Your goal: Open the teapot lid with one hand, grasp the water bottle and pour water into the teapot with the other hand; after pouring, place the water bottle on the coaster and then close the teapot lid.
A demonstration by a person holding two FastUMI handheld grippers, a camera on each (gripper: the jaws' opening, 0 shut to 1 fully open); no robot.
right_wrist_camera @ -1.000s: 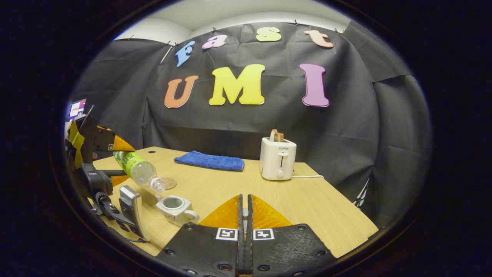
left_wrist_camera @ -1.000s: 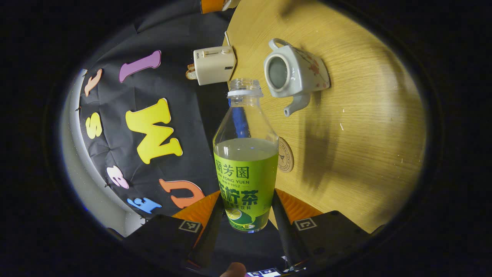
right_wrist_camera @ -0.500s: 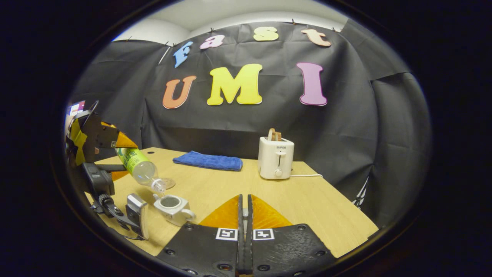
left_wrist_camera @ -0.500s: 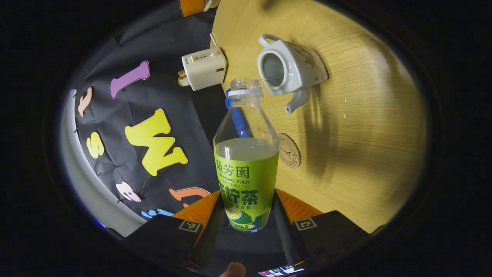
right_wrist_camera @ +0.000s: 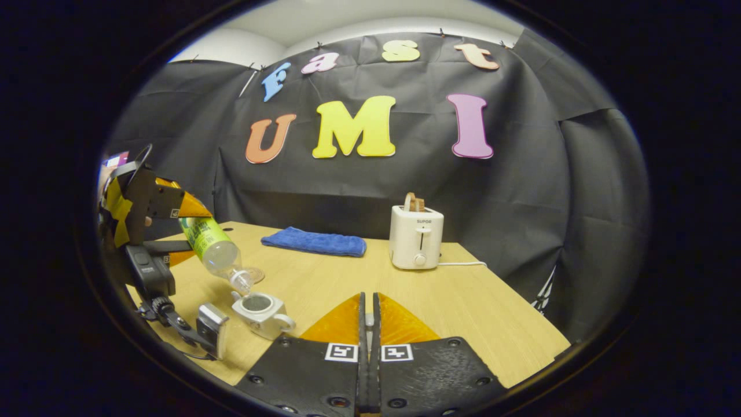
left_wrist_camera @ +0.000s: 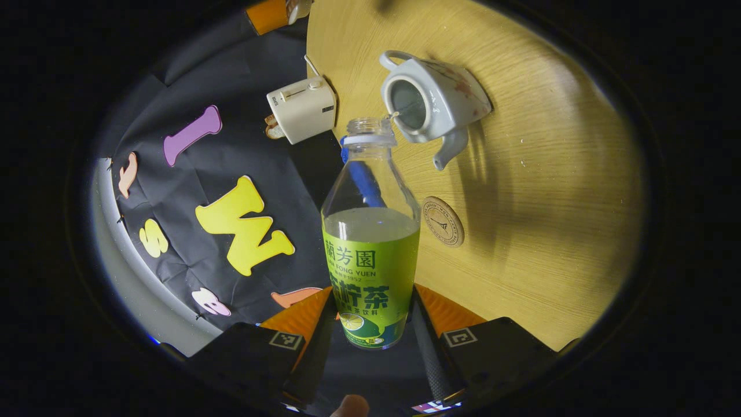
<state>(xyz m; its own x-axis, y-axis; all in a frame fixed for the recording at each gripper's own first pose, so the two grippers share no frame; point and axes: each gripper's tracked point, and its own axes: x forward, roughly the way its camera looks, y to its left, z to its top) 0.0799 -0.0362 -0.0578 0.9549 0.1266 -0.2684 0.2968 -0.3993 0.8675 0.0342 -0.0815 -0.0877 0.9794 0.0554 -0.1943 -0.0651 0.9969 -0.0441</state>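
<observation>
My left gripper [left_wrist_camera: 370, 301] is shut on a green-labelled water bottle [left_wrist_camera: 370, 255], gripping its lower body. The uncapped bottle is tilted, its mouth just over the open white teapot [left_wrist_camera: 446, 104], and a thin stream of water runs into the opening. In the right gripper view the bottle [right_wrist_camera: 211, 246] slants down from the left gripper [right_wrist_camera: 173, 214] toward the teapot [right_wrist_camera: 263, 315]. A round coaster [left_wrist_camera: 443, 221] lies bare on the table beside the teapot. My right gripper [right_wrist_camera: 367, 301] is held shut to the right of the teapot; in the left gripper view a pale lid [left_wrist_camera: 298, 7] shows at its tip.
A white toaster [right_wrist_camera: 417, 237] with bread stands at the back of the wooden table [right_wrist_camera: 463, 301], its cord trailing right. A folded blue cloth [right_wrist_camera: 315, 242] lies at the back left. The table's right edge is close behind the toaster.
The bottle has tipped further and its mouth has moved over the teapot's opening; water now runs in. The right gripper has stayed in place.
</observation>
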